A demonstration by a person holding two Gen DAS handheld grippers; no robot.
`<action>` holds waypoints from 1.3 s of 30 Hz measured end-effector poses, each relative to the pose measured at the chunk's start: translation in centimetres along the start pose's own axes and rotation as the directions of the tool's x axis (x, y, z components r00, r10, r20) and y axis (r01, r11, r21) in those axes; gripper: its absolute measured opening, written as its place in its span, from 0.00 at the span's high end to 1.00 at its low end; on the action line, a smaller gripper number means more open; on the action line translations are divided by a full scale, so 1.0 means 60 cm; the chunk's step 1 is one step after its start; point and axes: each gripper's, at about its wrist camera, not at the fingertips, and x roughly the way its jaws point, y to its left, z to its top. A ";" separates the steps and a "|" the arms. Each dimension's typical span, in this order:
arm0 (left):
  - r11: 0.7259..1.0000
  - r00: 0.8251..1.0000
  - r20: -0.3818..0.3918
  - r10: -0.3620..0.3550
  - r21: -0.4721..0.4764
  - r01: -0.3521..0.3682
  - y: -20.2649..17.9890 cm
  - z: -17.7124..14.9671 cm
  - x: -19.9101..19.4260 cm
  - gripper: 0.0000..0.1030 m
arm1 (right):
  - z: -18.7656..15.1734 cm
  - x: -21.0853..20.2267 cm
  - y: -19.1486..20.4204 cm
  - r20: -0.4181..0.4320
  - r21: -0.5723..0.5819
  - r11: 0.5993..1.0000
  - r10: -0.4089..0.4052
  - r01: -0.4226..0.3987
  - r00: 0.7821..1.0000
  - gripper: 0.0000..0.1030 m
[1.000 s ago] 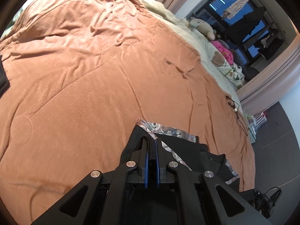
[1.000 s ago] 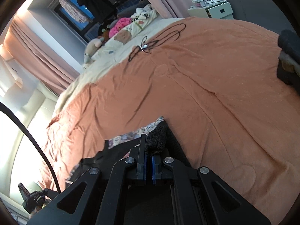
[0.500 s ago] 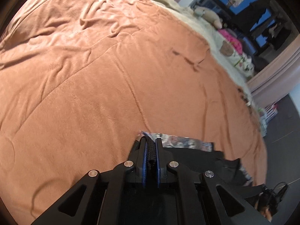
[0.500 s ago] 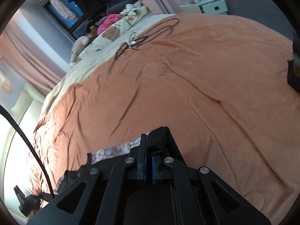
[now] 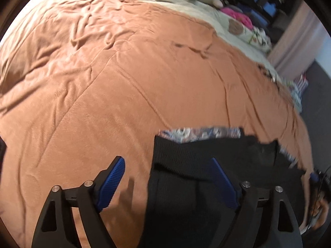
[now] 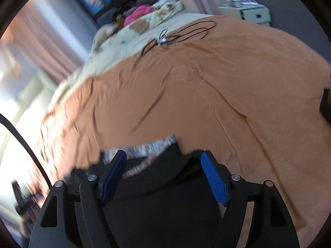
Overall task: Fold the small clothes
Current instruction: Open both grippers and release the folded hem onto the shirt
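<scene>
A black garment with a ribbed band lies on the orange bedspread, over a floral-patterned cloth that peeks out along its far edge. My left gripper hangs over the garment's left corner, its jaws opening wide; the blue pads touch nothing. In the right wrist view the black garment lies under my right gripper, whose jaws are also opening, pads clear of the cloth. The floral cloth shows just beyond it.
Black cables lie on the far part of the orange bedspread. Soft toys and a pink item sit on the cream bedding behind. A dark cloth sits at the right edge. A white bedside cabinet stands beyond the bed.
Both grippers were shut on the black garment's ribbed edge; now both have let go and stand spread apart, and the garment lies flat on the bedspread.
</scene>
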 end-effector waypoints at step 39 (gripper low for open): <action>0.967 0.981 -0.016 0.194 0.172 -0.188 -0.035 0.061 0.108 0.14 | 0.066 0.182 0.066 -0.120 -0.239 0.933 -0.303 0.268 0.946 0.33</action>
